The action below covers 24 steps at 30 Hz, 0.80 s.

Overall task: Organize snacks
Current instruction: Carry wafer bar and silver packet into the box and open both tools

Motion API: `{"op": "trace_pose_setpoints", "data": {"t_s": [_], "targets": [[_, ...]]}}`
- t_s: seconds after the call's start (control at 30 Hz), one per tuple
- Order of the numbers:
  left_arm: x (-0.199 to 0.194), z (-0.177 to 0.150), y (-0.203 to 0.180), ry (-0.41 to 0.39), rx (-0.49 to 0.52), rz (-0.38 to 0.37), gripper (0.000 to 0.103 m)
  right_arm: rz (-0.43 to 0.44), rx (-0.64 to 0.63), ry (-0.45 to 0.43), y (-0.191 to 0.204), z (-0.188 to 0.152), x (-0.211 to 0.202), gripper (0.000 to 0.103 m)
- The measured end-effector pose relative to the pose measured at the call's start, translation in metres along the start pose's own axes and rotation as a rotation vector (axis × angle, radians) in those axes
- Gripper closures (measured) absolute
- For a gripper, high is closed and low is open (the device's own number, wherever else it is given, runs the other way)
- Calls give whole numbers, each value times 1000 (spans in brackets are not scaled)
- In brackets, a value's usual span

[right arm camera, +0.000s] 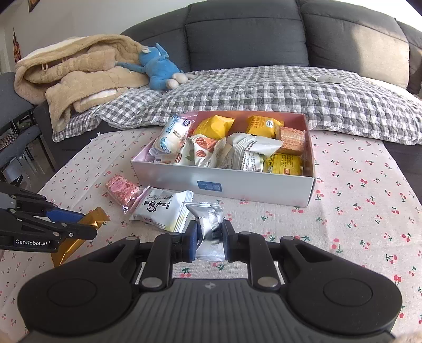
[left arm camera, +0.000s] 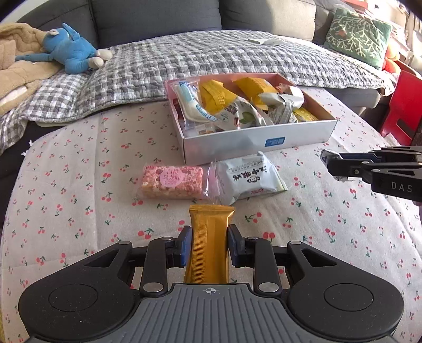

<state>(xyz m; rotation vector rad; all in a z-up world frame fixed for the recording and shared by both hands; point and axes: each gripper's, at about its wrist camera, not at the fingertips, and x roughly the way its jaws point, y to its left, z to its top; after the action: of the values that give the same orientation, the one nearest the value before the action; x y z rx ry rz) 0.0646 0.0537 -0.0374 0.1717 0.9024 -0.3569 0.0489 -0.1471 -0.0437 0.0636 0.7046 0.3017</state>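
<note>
1. The left wrist view looks forward along the left gripper point(left arm camera: 209, 244), low and close over the table point(left arm camera: 79, 211), facing the snack box point(left arm camera: 250, 124) and sofa point(left arm camera: 158, 15).
2. The right wrist view sits likewise behind the right gripper point(right arm camera: 209, 237), facing the same box point(right arm camera: 224, 182) more squarely.
3. Both views share the box, the table, the sofa, and each shows the other gripper at its edge.

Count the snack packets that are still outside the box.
4: gold bar in the left gripper, silver packet in the right gripper, pink bar and white packet on the tablecloth.
</note>
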Motion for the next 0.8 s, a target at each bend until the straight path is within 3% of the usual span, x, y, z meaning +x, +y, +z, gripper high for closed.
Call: {"op": "trace_pose_setpoints", "data": {"t_s": [0.37, 0.8], "targets": [[-6, 38, -11, -92, -66, -5, 77, -2, 83, -42, -17, 18, 1, 86], [14, 105, -25, -158, -31, -6, 77, 55, 314, -64, -62, 51, 17, 86]]}}
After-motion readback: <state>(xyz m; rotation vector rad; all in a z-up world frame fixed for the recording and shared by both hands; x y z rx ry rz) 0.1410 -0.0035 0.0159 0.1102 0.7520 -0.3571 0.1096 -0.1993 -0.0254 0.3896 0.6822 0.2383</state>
